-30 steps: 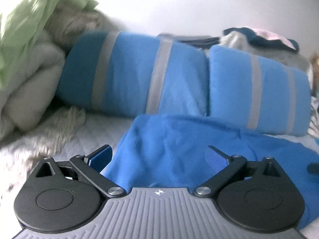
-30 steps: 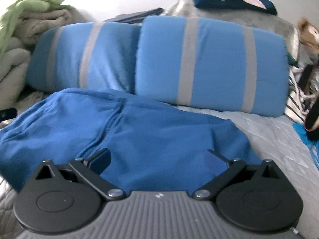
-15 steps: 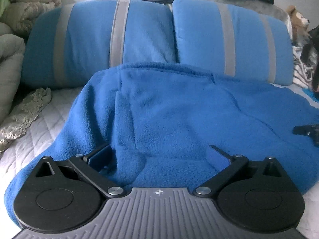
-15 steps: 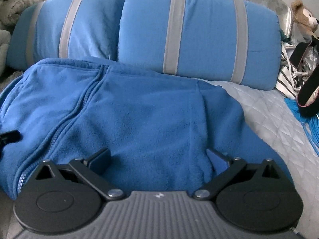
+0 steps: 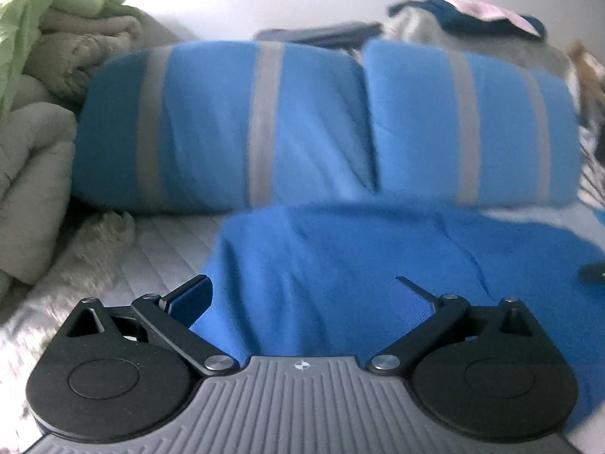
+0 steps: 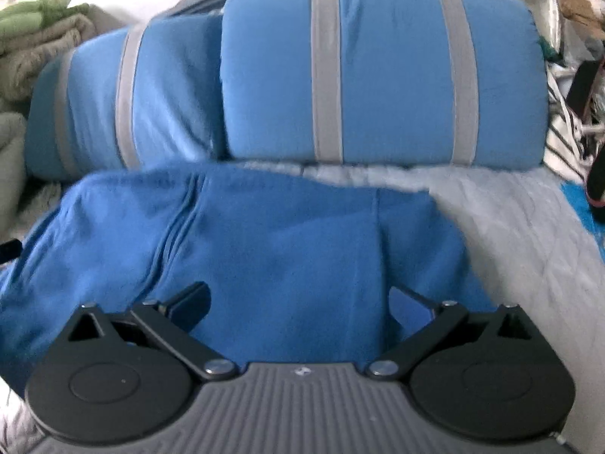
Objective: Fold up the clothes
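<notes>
A blue fleece jacket (image 5: 378,265) lies spread on the quilted bed in front of the pillows. Its zipper seam (image 6: 177,219) runs down the left half in the right wrist view. My left gripper (image 5: 302,295) is open over the jacket's left part, one finger beside the cloth's edge and the other above the fleece. My right gripper (image 6: 300,299) is open over the jacket's (image 6: 283,246) right part. Nothing is pinched in either. The right gripper's tip (image 5: 593,274) shows at the left view's far right edge.
Two blue pillows with grey stripes (image 5: 264,125) (image 6: 378,75) stand behind the jacket. Folded beige and green blankets (image 5: 41,75) are stacked at the left. A stuffed bear (image 6: 578,3) and striped cloth (image 6: 567,140) sit at the right. Grey bedspread (image 6: 510,227) shows right of the jacket.
Both grippers have drawn back from the pillows since half a second ago. The jacket's far edge now lies lower, with bedspread showing between it and the right pillow. Both grippers stay open.
</notes>
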{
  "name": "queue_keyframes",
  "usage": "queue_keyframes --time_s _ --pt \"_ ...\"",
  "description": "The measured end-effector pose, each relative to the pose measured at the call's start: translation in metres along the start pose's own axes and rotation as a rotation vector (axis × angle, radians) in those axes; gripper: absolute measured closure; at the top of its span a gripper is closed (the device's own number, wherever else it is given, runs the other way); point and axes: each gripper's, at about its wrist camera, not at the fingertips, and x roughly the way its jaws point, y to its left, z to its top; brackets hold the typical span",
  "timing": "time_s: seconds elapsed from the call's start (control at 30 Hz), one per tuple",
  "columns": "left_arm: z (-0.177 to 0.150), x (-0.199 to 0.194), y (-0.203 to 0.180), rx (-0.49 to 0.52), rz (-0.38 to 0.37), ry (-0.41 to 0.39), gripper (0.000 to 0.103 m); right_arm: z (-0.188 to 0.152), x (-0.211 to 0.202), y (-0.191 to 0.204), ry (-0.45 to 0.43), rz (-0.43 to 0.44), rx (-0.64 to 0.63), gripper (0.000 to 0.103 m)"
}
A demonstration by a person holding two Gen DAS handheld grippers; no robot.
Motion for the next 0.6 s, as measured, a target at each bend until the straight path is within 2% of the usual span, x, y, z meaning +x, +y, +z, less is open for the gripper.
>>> queue_keyframes --time_s 0.07,0.17,0.33,0.47,0.6 --pt "0.015 0.020 0.015 -0.028 -0.029 0.043 0.000 0.015 0.006 -0.012 0.007 0.001 0.004 0.000" --pt "0.021 0.057 0.039 -0.074 -0.127 0.183 0.000 0.030 0.019 -0.038 0.037 0.009 0.052 0.000" --pt "-0.001 0.092 0.083 -0.248 -0.198 0.325 0.001 0.038 0.043 -0.092 0.112 0.002 0.187 0.000" --pt "-0.018 0.110 0.108 -0.403 -0.342 0.408 0.000 0.037 0.062 -0.128 0.203 0.082 0.324 0.000" --pt "-0.030 0.124 0.122 -0.514 -0.430 0.481 0.000 0.033 0.086 -0.146 0.315 0.204 0.420 0.000"
